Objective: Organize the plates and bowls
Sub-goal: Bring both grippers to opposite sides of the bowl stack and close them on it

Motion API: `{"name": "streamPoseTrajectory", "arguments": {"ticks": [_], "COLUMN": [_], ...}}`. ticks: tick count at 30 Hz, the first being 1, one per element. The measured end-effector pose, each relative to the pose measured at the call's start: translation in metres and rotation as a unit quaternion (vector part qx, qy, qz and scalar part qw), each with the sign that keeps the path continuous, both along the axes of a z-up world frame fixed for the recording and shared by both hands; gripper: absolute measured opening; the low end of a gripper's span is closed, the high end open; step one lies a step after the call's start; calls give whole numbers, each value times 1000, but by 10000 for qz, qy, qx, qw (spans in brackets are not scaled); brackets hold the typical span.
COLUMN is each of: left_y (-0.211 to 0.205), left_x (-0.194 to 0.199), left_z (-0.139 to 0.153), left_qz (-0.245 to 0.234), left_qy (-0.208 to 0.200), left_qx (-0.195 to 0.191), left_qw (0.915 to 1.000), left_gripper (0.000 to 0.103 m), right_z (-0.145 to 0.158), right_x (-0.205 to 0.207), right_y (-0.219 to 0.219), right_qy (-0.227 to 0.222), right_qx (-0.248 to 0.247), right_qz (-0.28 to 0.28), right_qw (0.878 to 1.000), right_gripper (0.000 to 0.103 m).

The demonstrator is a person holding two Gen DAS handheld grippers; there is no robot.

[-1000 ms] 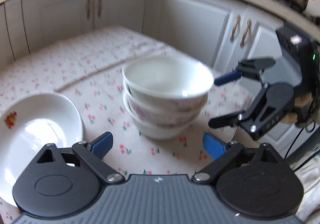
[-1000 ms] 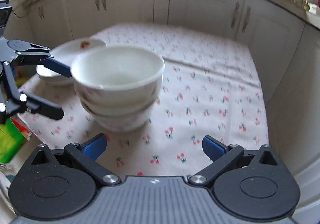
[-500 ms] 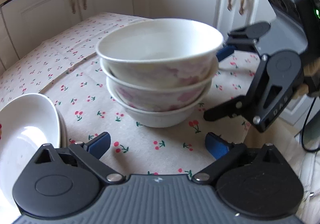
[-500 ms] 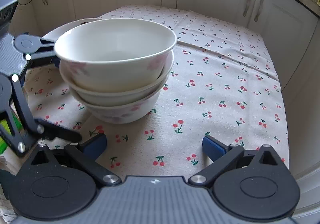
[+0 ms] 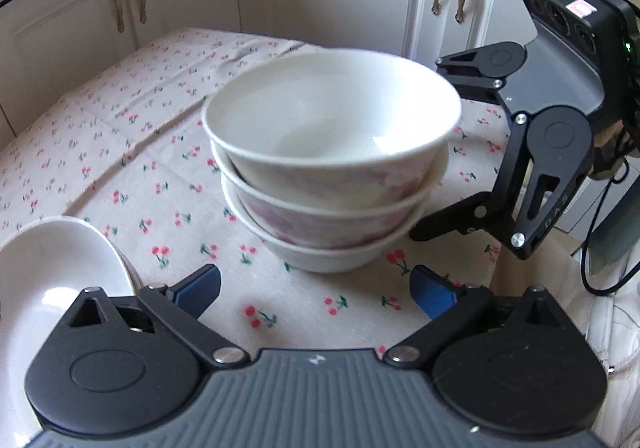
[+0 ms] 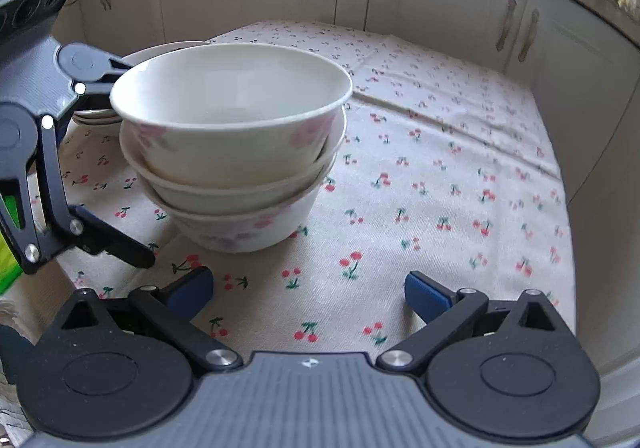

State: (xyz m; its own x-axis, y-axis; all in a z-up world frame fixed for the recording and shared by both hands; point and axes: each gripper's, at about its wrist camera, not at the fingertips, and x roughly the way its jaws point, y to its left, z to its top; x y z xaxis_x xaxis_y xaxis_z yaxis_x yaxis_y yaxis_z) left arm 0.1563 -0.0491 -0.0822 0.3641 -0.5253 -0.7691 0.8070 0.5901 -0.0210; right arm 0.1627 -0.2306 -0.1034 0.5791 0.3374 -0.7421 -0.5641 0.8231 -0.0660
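Now the bowls [image 5: 332, 168] sit nested three high on the cherry cloth [image 6: 420, 176], top bowl tilted in the stack. Left gripper [image 5: 316, 290] has its jaws wide apart and has just been closing a touch, nothing between them, bowls just beyond its tips. Right gripper [image 6: 306, 290] stands spread too, empty, bowls ahead and to its left. A plate [image 5: 44, 280] lies left of the bowls, near them.

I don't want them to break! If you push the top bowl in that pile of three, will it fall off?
Probably it would slide or tip: the top bowl sits tilted and off-centre in the stack. Its glossy surface looks slippery. It looks ceramic, so a fall could chip it.
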Motion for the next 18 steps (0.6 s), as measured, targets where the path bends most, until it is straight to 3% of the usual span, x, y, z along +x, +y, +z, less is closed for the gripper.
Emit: {"name": "streamPoseTrajectory", "arguments": {"ticks": [6, 11, 18], "left_y": [0, 0, 0], "left_x": [12, 20, 26], "left_z": [5, 4, 5], "left_qz": [-260, -767, -1285], "left_qy": [-135, -124, -47], "left_qx": [-88, -126, -224], "left_qw": [9995, 9969, 9914], "left_gripper": [97, 91, 80], "right_z": [14, 17, 25], "right_x": [3, 5, 14], "right_y": [8, 19, 26], "right_qy": [-138, -113, -25], "right_qx": [75, -179, -338], "right_qz": [568, 1257, 1879], "right_qw": [9983, 9918, 9816], "right_gripper": [103, 91, 84]}}
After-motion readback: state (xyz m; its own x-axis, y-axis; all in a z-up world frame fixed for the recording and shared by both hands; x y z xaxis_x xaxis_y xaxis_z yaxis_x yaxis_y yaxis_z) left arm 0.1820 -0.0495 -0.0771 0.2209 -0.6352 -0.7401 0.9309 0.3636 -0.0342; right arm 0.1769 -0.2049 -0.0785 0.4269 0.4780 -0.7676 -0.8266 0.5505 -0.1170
